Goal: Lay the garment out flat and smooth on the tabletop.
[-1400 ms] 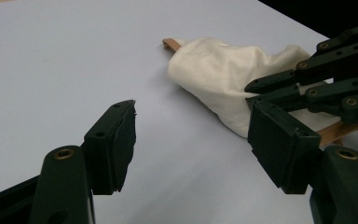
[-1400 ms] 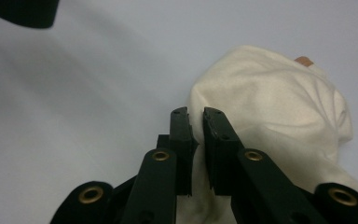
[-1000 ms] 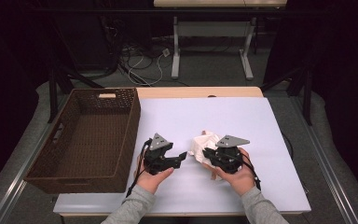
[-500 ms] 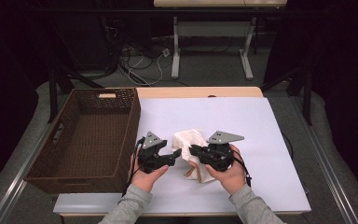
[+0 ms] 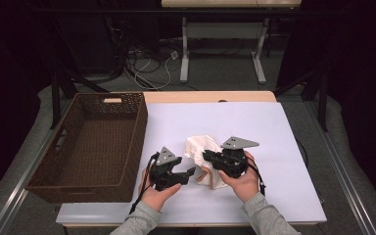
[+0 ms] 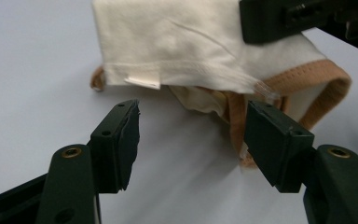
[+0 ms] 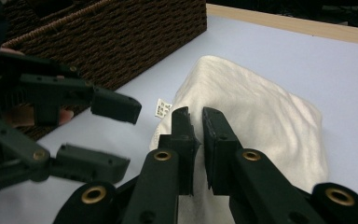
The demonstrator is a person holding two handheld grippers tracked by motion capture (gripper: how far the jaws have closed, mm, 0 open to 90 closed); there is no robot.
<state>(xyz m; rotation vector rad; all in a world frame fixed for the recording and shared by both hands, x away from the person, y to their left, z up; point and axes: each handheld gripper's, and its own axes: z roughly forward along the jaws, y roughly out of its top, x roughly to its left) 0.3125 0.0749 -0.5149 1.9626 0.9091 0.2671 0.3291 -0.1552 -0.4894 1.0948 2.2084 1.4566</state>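
the cream cloth [image 5: 201,152] with a tan trim lay bunched on the pale table [image 5: 274,132], toward its near middle, just to the right of the brown wicker basket [image 5: 85,147] but apart from it. the right gripper [image 5: 208,156] had its jaws pinched nearly together on a fold of the cloth near its upper edge; in the right gripper view [image 7: 196,119] the two black jaws stood close with only a thin strip of fabric between them, and the cloth [image 7: 256,121] rose as a soft hump behind them, a small white label showing at its left edge. the left gripper [image 5: 188,175] was spread wide and held nothing. in the left gripper view [image 6: 191,126] its jaws stood well apart just short of the cloth [image 6: 191,42], the right jaw near the tan trim loop, the left jaw over bare table below the hem and its small label. the cloth hung slightly off the table there, lifted by the right gripper [image 6: 298,18] at the upper right. both hands rested near the table's front edge.
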